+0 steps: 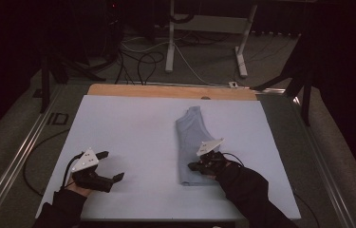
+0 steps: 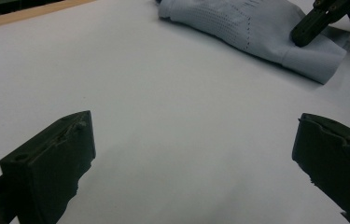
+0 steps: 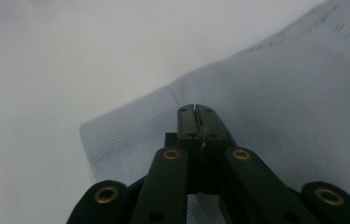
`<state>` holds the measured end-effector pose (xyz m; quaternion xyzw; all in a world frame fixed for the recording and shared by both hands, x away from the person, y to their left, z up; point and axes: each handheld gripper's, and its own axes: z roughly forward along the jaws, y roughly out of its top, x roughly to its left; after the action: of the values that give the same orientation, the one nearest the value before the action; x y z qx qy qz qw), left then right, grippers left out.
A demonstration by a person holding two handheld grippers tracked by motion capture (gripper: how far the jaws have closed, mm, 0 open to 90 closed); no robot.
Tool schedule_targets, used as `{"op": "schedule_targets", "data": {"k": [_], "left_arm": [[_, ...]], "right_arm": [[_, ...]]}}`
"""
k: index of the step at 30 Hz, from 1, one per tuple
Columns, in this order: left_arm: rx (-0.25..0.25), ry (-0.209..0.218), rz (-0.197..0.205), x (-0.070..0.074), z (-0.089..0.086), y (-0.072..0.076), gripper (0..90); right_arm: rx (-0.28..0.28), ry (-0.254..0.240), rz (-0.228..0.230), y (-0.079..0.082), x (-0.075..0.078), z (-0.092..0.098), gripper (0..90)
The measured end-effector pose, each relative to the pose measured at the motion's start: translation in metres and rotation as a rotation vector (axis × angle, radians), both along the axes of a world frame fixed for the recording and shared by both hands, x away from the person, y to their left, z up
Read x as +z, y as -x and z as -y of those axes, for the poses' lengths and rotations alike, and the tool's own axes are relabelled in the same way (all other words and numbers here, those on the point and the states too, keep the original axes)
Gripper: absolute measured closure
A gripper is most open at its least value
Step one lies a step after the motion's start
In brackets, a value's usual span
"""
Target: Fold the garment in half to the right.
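Note:
A pale blue folded garment (image 1: 192, 142) lies lengthwise on the white sheet (image 1: 133, 128), right of the middle. My right gripper (image 1: 193, 166) rests over its near end, jaws pressed together. In the right gripper view the shut tips (image 3: 195, 109) sit on the garment's (image 3: 303, 93) ribbed hem, with no cloth seen between them. My left gripper (image 1: 112, 165) stays at the near left of the sheet with its jaws wide apart and nothing between them (image 2: 193, 154). From there the garment (image 2: 247, 28) and the right gripper (image 2: 303, 35) show at the far right.
The sheet covers a wooden table whose bare strip (image 1: 166, 90) shows along the far edge. Beyond it stand desk legs (image 1: 170, 42) and loose cables (image 1: 142, 61) on the floor. A metal rail (image 1: 19, 156) runs along the left side.

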<state>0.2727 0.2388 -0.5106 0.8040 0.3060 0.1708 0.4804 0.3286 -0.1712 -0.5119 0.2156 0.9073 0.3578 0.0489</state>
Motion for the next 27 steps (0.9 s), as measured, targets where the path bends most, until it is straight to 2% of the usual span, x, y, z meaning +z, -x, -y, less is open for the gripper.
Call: {"op": "schedule_targets", "data": {"k": [4, 13, 16, 19, 27], "left_arm": [[0.001, 0.001, 0.000, 0.000, 0.000, 0.000, 0.5], [0.007, 0.010, 0.005, 0.001, -0.001, 0.000, 0.5], [0.007, 0.010, 0.003, 0.001, -0.001, 0.000, 0.5], [0.003, 0.010, 0.003, 0.001, 0.000, 0.000, 0.5], [0.002, 0.008, 0.005, 0.001, 0.000, 0.000, 0.5]], "right_arm": [[0.013, -0.001, -0.013, 0.005, -0.006, 0.003, 90.0], [0.015, -0.010, -0.009, 0.017, -0.009, 0.007, 90.0], [0.011, -0.017, -0.005, 0.019, -0.010, 0.008, 90.0], [0.011, -0.044, -0.008, 0.018, -0.013, 0.011, 90.0], [-0.016, -0.057, -0.005, 0.017, -0.010, 0.009, 90.0]]}}
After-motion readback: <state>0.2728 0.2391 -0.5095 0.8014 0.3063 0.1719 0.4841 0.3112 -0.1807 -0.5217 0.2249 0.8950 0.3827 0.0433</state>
